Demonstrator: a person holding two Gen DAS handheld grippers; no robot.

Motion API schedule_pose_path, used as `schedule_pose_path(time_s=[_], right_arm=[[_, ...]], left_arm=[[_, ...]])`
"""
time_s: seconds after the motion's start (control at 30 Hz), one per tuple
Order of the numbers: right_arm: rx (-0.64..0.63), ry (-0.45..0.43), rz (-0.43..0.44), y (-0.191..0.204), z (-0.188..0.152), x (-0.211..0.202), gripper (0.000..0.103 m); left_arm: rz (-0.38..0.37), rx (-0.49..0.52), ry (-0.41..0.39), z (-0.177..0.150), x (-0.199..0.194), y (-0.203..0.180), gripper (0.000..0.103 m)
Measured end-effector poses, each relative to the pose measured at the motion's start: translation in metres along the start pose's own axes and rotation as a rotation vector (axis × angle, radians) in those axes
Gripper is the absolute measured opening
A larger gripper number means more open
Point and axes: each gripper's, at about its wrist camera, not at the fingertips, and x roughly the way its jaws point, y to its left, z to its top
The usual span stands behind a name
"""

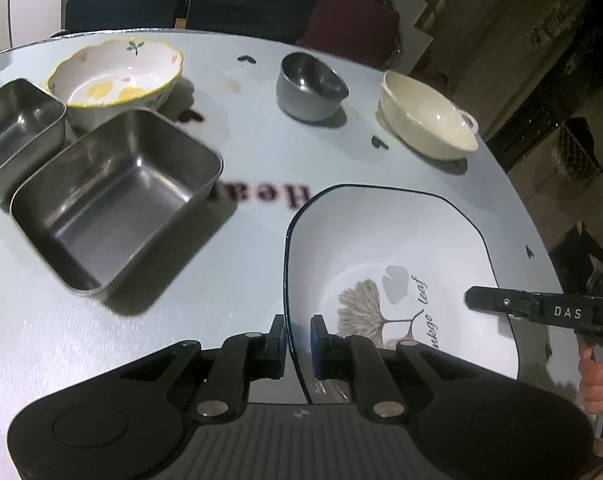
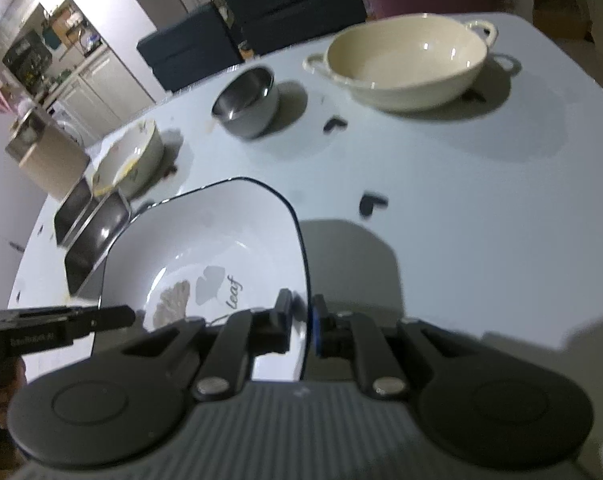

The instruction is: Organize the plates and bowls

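A white squarish plate with a dark rim and a ginkgo leaf print is held above the table by both grippers. My left gripper is shut on its left rim, one pad on each side of the edge. My right gripper is shut on the opposite rim of the same plate. In the left wrist view the right gripper reaches in from the right, with a hand below it. In the right wrist view the left gripper shows at the left. The plate casts a shadow on the table.
On the pale round table stand two steel rectangular trays, a flowered bowl, a small grey bowl and a cream two-handled bowl. Dark chairs stand behind the far edge.
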Motion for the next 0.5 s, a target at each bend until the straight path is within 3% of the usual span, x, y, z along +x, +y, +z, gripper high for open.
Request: schedule_pose_path(time_s=[0.5], right_arm=[[0.0, 0.109, -0.048, 0.002, -0.027, -0.004, 0.013]], left_arm=[[0.002, 0.083, 0.064, -0.016, 0.01, -0.012, 0.014]])
